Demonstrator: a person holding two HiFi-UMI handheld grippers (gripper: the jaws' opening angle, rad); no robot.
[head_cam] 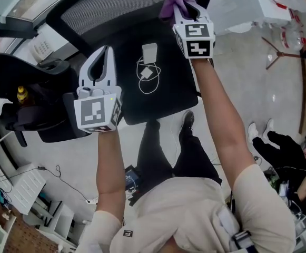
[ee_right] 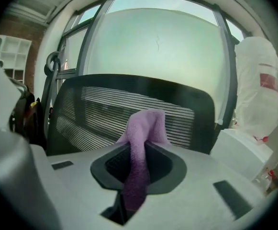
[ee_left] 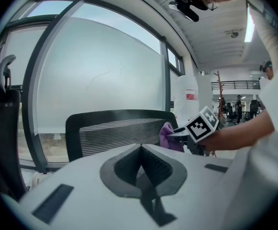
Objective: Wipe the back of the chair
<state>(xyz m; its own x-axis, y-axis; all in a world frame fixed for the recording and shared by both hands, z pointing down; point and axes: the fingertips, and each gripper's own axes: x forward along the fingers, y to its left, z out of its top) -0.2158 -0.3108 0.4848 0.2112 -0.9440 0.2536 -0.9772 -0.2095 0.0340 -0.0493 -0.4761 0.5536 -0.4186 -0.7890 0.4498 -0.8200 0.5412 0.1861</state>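
The black office chair stands in front of me, its ribbed mesh back [head_cam: 116, 4] at the top of the head view. My right gripper [head_cam: 187, 8] is shut on a purple cloth [head_cam: 175, 0], which it holds against the right part of the chair back's upper edge. In the right gripper view the cloth [ee_right: 141, 150] hangs out between the jaws before the mesh back [ee_right: 95, 114]. My left gripper [head_cam: 106, 51] hovers over the seat's left side, shut and holding nothing. The left gripper view shows the chair back [ee_left: 115, 133] and the cloth [ee_left: 167, 135] at its right end.
A white charger with coiled cable [head_cam: 149, 65] lies on the black seat [head_cam: 163, 99]. A second black chair [head_cam: 16, 88] stands at the left, white shelving [head_cam: 16, 188] at lower left. A seated person [head_cam: 284, 157] and a coat stand's base [head_cam: 282, 51] are at the right. A large window [ee_right: 158, 42] is behind the chair.
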